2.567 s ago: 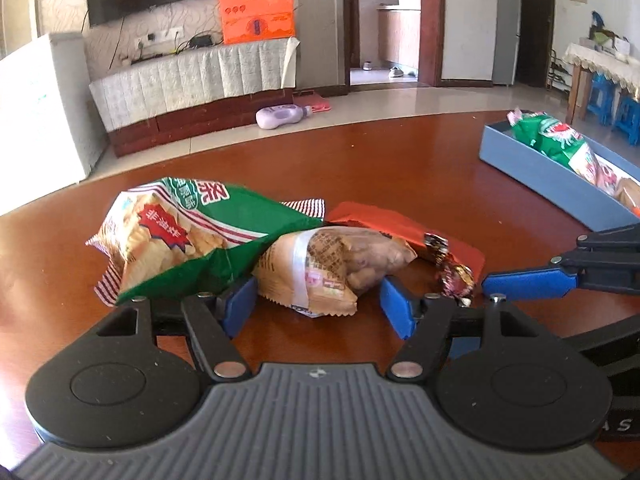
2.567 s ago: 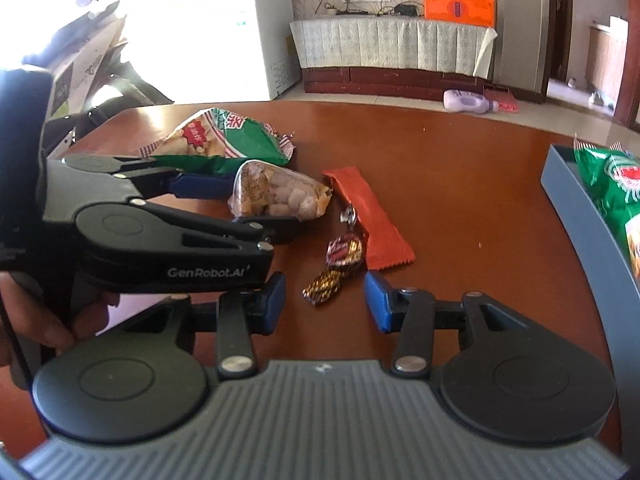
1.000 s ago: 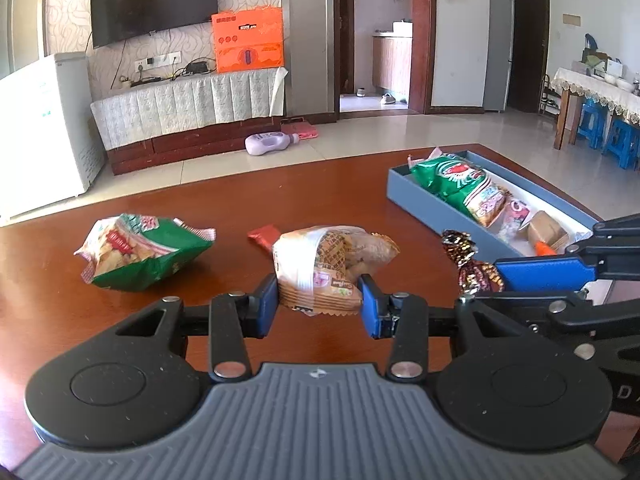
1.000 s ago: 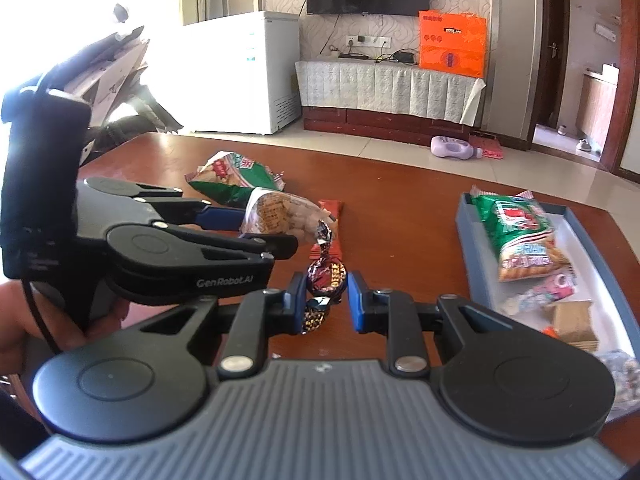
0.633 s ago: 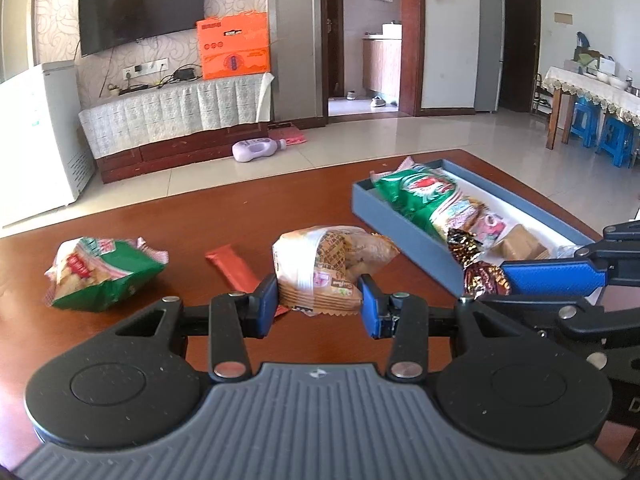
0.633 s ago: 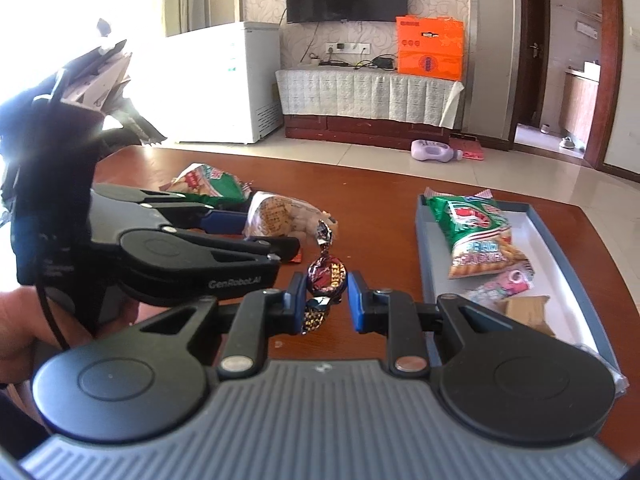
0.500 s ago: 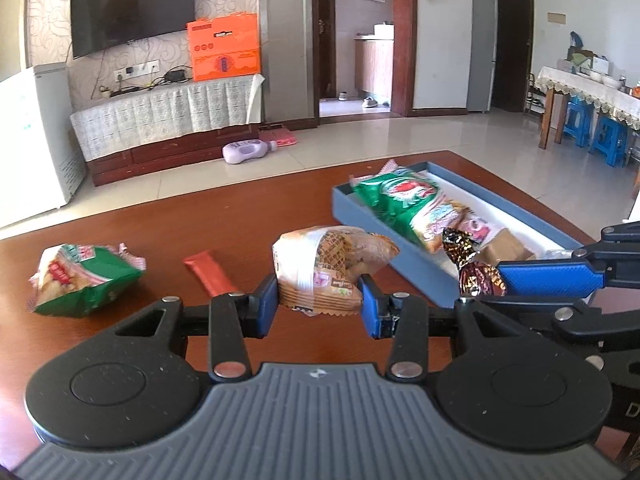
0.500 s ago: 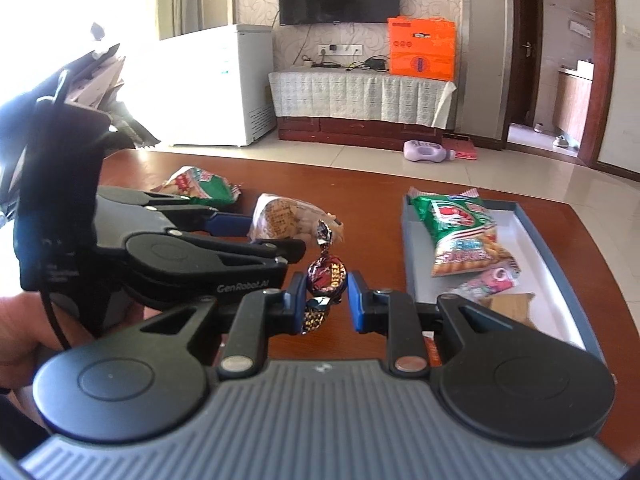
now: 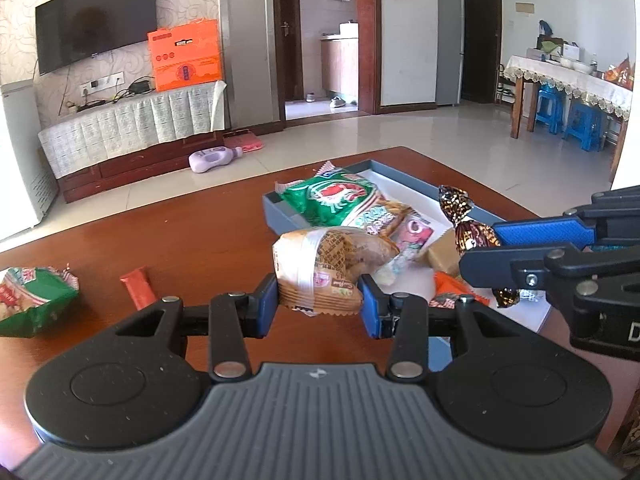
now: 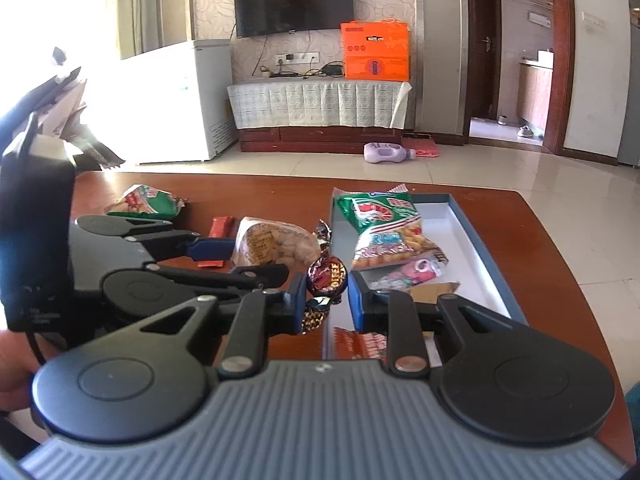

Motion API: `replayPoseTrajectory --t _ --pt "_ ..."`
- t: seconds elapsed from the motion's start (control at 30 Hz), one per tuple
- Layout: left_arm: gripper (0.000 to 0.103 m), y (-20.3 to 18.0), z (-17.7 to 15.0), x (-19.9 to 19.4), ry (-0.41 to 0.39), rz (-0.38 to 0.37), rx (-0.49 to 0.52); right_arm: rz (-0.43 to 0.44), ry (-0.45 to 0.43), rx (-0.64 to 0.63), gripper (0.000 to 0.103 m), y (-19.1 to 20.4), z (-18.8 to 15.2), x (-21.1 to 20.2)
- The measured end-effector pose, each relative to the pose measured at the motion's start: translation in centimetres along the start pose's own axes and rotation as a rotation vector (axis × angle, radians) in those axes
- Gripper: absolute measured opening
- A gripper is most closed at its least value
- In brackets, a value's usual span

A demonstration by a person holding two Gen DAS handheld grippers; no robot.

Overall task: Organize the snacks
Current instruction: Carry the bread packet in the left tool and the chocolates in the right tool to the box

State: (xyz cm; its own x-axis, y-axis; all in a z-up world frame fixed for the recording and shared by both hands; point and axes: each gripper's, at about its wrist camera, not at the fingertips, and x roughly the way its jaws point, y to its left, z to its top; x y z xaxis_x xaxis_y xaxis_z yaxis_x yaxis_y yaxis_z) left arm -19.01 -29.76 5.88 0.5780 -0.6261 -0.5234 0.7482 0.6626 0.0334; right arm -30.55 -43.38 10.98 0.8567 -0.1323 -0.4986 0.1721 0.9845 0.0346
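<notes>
My left gripper (image 9: 319,300) is shut on a tan bag of biscuits (image 9: 328,264), held above the table beside the blue tray (image 9: 280,214). My right gripper (image 10: 323,296) is shut on a dark foil-wrapped toffee (image 10: 327,274), also seen as the toffee (image 9: 470,232) over the tray in the left wrist view. The tray (image 10: 484,240) holds a green chip bag (image 10: 380,216), a pink packet (image 10: 416,270) and other small snacks. A green snack bag (image 9: 30,300) and a red bar (image 9: 138,286) lie on the table to the left.
The brown wooden table (image 9: 180,240) ends just past the tray's far side. Beyond it lie a tiled floor, a TV stand with an orange box (image 10: 376,50), a white freezer (image 10: 188,100) and a purple bottle (image 9: 210,158). A hand (image 10: 12,372) holds the left gripper.
Both grippers have carried their snacks rightward across the table to the tray. The green bag and the red bar have slid toward the left edge of the left wrist view.
</notes>
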Motion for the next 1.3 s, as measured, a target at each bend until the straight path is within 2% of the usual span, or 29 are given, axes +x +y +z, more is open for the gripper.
replayPoseTrajectory --t 0.63,1.3 --pt "0.049 -2.5 1.7 3.2 -0.006 -0.041 -0.017 -0.042 0.01 0.029 0.026 -3.0 -0.8 -1.2" --pt "0.049 -4.0 1.9 5.6 -0.004 -0.057 -0.017 -0.045 0.02 0.046 0.026 -3.6 -0.8 -1.2"
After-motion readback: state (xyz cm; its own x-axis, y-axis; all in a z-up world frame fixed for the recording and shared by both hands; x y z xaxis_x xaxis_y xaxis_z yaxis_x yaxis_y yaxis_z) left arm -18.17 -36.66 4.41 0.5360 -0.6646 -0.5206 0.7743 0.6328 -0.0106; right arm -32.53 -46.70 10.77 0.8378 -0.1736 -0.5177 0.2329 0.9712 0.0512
